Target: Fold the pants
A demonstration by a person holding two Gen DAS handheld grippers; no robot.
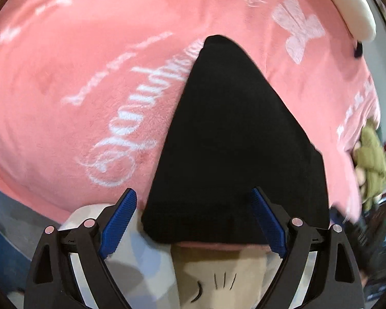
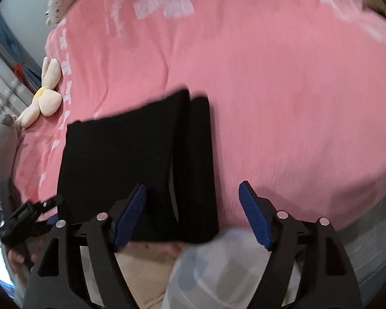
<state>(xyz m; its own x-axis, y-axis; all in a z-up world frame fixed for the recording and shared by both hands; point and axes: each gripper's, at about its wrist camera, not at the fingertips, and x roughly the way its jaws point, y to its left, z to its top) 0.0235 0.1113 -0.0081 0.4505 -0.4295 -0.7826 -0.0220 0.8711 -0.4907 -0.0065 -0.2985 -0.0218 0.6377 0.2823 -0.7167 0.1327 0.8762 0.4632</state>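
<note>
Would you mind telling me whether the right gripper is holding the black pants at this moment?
No, the right gripper is open, with nothing pinched, above the black pants lying on the pink blanket.

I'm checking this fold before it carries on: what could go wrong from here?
Both tools look open, the left tool and the right tool, so nothing holds the black pants. The two stacked layers sit offset in the right wrist view, so another fold may come out crooked. The pants lie at the near edge of the plush pink blanket; a pull toward that edge might slide them off. A pinch could catch blanket too.
</note>
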